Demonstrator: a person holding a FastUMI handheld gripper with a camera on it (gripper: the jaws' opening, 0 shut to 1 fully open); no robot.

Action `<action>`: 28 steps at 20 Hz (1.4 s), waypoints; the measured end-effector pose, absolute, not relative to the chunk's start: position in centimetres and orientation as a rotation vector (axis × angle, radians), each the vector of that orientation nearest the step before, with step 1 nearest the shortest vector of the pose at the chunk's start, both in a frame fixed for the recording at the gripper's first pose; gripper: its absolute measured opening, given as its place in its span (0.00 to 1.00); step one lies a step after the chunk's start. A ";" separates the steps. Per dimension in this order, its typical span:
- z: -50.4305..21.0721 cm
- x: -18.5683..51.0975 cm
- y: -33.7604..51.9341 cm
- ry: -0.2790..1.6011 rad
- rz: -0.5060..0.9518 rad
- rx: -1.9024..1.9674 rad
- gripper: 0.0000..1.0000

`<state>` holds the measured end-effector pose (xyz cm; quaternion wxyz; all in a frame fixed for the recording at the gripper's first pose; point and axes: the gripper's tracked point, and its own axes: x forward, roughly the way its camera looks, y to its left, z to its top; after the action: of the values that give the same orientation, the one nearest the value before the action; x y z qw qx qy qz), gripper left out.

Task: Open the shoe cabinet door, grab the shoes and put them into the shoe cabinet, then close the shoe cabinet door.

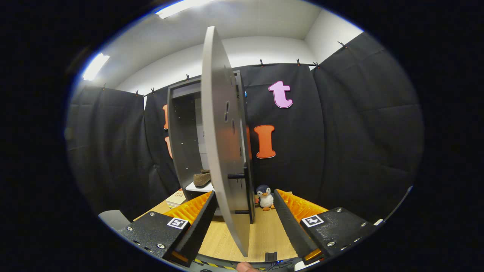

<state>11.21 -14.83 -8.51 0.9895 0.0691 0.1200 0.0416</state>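
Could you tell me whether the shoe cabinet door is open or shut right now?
Open. The cabinet door stands swung out edge-on between the open tongs, untouched, baring the cabinet interior, where a shoe rests on a shelf.

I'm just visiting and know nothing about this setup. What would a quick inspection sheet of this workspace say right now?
Surface: wooden table, bare between the fingers.
Job's things: shoe cabinet stands open; its door is swung out edge-on between the fingers; one shoe lies on the shelf inside.
Clutter: toy penguin beside the cabinet; books on the table's other side.
Grippers: gripper open, fingers either side of the door, not pressing it.
Cables: nothing seen clearly.
Surroundings: black cloth wall, ceiling lights.
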 end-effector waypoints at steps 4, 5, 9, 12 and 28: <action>-10.0 13.3 -15.4 0.260 0.061 0.148 0.94; -10.2 13.6 -15.3 0.265 0.052 0.144 0.94; -9.9 14.0 -14.3 0.266 0.033 0.116 0.89; -9.9 13.9 -12.2 0.276 0.021 0.120 0.89; -9.6 16.6 3.1 0.299 -0.066 0.017 0.89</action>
<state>16.58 3.09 -9.57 0.9883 0.0084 0.1488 -0.0331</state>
